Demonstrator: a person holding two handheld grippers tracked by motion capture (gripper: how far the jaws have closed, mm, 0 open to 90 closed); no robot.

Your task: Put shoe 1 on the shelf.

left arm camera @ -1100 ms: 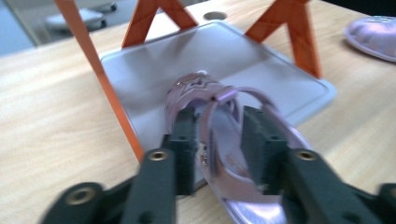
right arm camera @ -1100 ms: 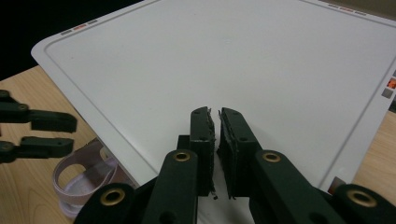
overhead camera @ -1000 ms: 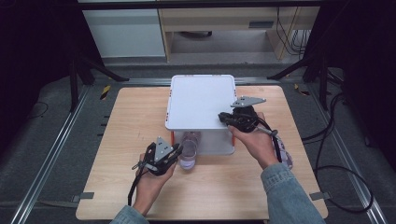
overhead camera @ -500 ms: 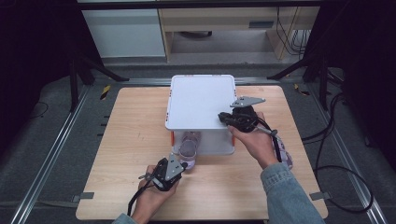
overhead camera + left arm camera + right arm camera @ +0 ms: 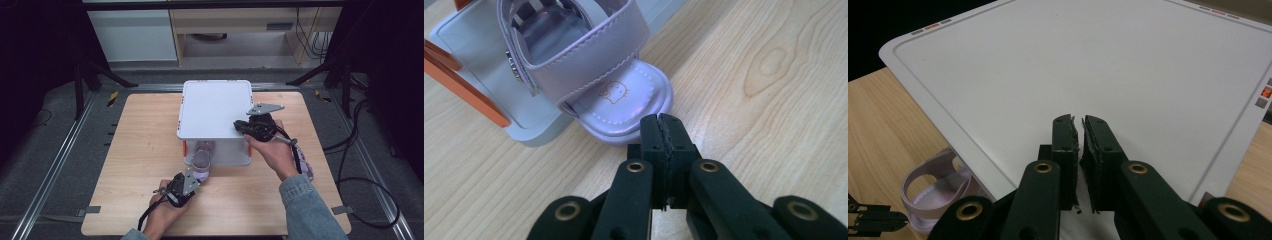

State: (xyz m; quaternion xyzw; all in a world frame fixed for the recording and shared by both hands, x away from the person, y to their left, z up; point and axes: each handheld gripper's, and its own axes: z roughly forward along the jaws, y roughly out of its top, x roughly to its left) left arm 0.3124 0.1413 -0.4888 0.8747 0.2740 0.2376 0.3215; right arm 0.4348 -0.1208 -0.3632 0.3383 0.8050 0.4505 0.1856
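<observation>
Lilac sandal (image 5: pixel 616 95) toe overhangs box (image 5: pixel 216 107) front (bare tabletop (image 5: pixel 145 145) around).

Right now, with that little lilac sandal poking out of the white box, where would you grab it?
Probably the wide lilac strap arching over the sandal: it stands clear of the sole, so jaws could close across it. Come from the open toe end, where the left gripper waits shut.

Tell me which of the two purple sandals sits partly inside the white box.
The sandal just ahead of the left tongs: its toe sticks out of the box front. The other sandal lies outside on the table by the right wrist.
</observation>
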